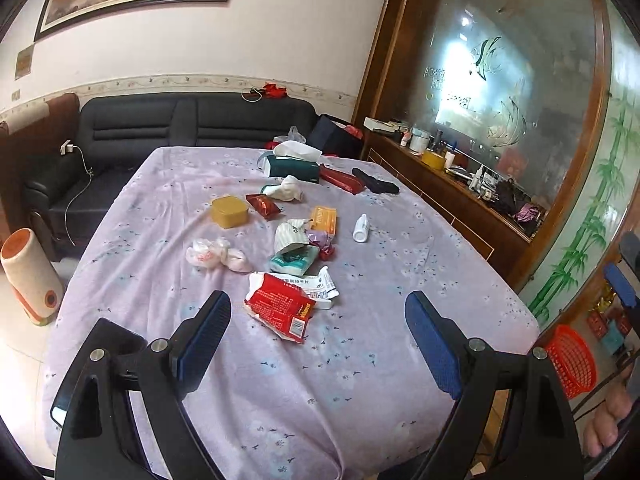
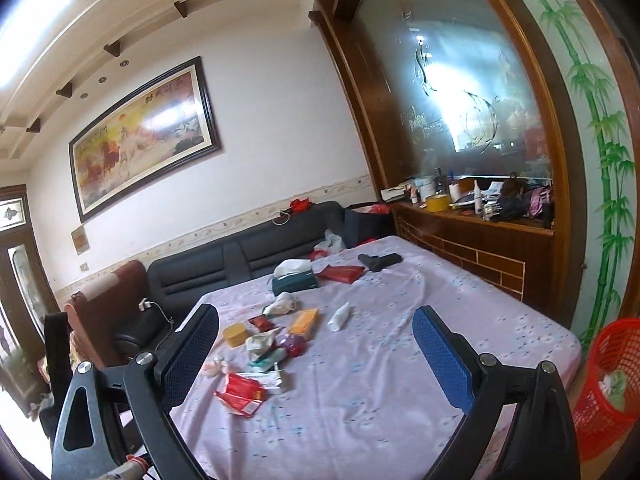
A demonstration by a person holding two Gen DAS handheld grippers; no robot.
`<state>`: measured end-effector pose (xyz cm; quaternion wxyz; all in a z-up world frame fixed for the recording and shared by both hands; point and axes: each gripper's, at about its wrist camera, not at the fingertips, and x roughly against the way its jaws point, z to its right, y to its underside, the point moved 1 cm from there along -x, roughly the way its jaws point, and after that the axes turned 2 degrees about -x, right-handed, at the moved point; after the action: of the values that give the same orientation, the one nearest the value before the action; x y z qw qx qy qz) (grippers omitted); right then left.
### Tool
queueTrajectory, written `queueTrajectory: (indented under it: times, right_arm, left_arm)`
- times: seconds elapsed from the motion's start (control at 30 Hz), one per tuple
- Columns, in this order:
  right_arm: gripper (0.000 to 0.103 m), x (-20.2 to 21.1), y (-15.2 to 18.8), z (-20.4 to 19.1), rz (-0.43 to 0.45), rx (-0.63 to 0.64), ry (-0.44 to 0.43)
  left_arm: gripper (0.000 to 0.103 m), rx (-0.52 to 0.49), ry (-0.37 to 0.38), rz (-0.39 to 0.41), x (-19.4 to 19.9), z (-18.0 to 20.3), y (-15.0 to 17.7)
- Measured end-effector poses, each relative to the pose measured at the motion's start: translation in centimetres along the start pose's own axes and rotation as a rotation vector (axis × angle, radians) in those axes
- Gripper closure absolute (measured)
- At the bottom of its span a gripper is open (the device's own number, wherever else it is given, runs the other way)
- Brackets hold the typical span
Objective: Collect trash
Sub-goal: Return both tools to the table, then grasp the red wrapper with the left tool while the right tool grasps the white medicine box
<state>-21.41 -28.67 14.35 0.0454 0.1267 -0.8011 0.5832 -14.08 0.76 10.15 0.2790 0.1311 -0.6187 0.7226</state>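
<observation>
While basket (image 2: 608, 384) is cut off, contents look like paper

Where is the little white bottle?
The little white bottle lies on its side on the purple tablecloth, right of the orange packet in both views, a bit apart from the trash pile.

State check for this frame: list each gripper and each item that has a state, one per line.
left gripper: open, empty
right gripper: open, empty
red wrapper: torn open, crumpled
tissue box: open, tissue sticking up
white bottle: lying on its side
yellow tub: lid on
red basket: upright, some trash inside
</observation>
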Motion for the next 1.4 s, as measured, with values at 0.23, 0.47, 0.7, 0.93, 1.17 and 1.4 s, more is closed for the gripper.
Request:
queueTrajectory:
  times: [0.23,0.47,0.7,0.93,1.17,1.4]
  right_arm:
    - [0.004,-2.2,0.8,-2.3,-0.056,0.021,-0.044]
    - [0.004,-5.0,1.9,-4.3,-0.119,0.065,-0.067]
    - [0.004,-7.7,2.5,-5.2,-0.145,0.086,-0.060]
    - [0.006,-11.0,3.3,-4.7,-0.204,0.051,-0.078]
    - [0.008,-13.0,4.2,-3.7,-0.216,0.008,-0.096]
    - [0.009,-15.9,5.5,-2.9,-0.268,-0.028,-0.154]
  left_arm:
    - [0.015,-0.003,-0.040,0.008,-0.2,-0.7,0.0]
    - [0.015,0.004,-0.061,-0.004,-1.7,-2.0,-0.4]
    - [0.015,0.002,-0.054,-0.028,-3.5,-2.9,-0.9]
    - [0.015,0.067,-0.032,-0.061,-5.1,-5.1,-1.0]
    - [0.015,0.058,0.003,-0.112,-6.8,-4.7,-1.3]
    - [0.015,0.101,0.009,-0.239,-11.4,-5.2,0.1]
